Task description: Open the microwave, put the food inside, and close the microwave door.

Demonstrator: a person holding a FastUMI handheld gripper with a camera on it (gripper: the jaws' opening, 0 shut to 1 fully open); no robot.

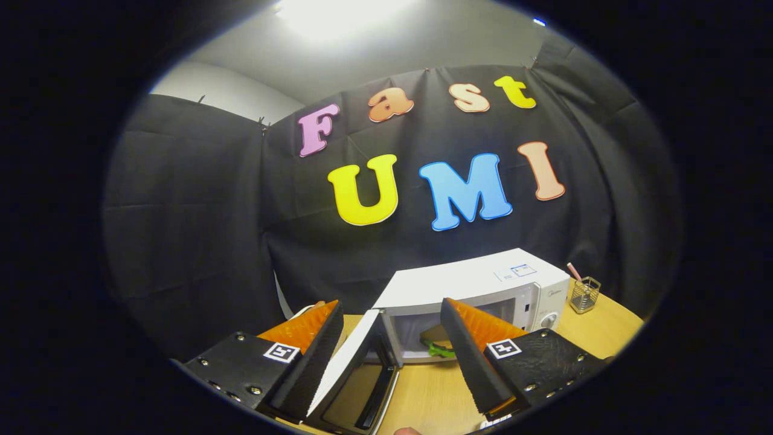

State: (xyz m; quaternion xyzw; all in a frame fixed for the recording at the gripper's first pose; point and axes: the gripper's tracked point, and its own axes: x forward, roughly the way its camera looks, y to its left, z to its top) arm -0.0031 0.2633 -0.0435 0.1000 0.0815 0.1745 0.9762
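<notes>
Nothing really readable here: the microwave (483,290) has a small brand mark on its control panel and a sticker (515,272) on top, both too tiny to make out.

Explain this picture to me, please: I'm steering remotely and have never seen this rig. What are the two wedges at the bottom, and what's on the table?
The picture comes from a wide-angle camera that rides on a hand-held gripper and looks forward along it. The two wedges are its fingers, spread apart and holding nothing. On the wooden table stands a white microwave. Its door is swung wide open and lies between the fingers. Inside the oven something flat with a green piece, probably the food, seems to rest on the floor, partly hidden by one finger. Beside the microwave stands a small wire holder with a pink stick in it. What is left, by the look of it, is closing the door.
</notes>
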